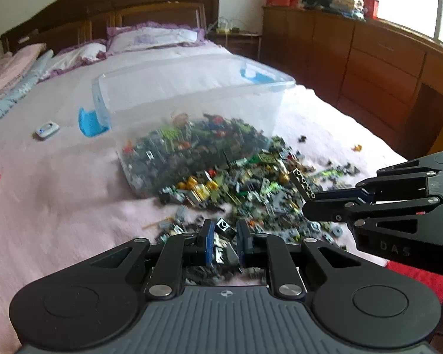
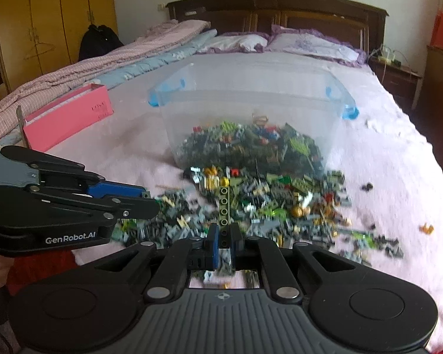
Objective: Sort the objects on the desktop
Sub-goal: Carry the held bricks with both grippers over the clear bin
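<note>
A long olive beam with a row of holes (image 2: 224, 206) is pinched at its lower end between the fingers of the right gripper (image 2: 224, 240), the rest standing up and forward from the tips. The left gripper (image 1: 225, 237) is spread a little, with a small black piece bearing a white ring (image 1: 225, 226) lying in the gap; whether that piece is gripped or merely lies on the bed behind cannot be told.

Ahead of both grippers a heap of small building pieces (image 1: 236, 183) spills over the pink bedcover (image 1: 73, 177) from the mouth of a clear tub with blue latches (image 2: 251, 94), tipped on its side.

The beam is judged best kept level and squarely clamped while it is carried, since a long piece held by one end may swivel.

Counted: one tub, one beam held, two grippers; four blue latches are made out on the tub. To the left, a pink box (image 2: 68, 118). The loose pieces are too many and too blurred to be counted.
</note>
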The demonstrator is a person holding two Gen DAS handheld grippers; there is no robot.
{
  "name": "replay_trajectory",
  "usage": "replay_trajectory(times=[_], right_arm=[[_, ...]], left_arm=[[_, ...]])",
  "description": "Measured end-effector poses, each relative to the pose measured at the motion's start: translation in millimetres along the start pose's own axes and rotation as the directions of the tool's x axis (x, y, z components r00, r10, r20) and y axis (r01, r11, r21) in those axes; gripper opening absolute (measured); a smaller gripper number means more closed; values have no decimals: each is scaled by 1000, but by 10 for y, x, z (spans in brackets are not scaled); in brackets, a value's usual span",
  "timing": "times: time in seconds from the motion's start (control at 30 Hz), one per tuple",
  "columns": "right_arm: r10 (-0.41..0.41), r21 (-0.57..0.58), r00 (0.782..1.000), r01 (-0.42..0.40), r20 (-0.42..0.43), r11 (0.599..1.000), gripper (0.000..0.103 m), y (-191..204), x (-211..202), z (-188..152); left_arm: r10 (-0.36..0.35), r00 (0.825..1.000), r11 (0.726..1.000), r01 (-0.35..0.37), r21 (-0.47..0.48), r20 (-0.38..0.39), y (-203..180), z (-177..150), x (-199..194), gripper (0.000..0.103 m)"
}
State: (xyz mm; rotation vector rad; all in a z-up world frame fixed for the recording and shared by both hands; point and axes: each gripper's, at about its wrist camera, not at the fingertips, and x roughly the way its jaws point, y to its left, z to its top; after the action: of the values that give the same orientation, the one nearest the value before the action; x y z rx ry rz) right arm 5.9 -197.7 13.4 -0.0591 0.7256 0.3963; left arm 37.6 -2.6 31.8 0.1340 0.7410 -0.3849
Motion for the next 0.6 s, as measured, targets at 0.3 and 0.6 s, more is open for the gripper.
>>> replay_trajectory(times=[0.3, 0.6], right_arm=[[-2, -33, 998, 4, 57, 999, 8, -7, -50, 263], [-6, -57, 994, 12, 108, 998, 8, -50, -56, 537]], left_arm=[[24, 998, 1000, -24, 9, 52, 34, 245, -24, 18], [42, 994, 999, -45, 30, 96, 68, 477, -13, 18]])
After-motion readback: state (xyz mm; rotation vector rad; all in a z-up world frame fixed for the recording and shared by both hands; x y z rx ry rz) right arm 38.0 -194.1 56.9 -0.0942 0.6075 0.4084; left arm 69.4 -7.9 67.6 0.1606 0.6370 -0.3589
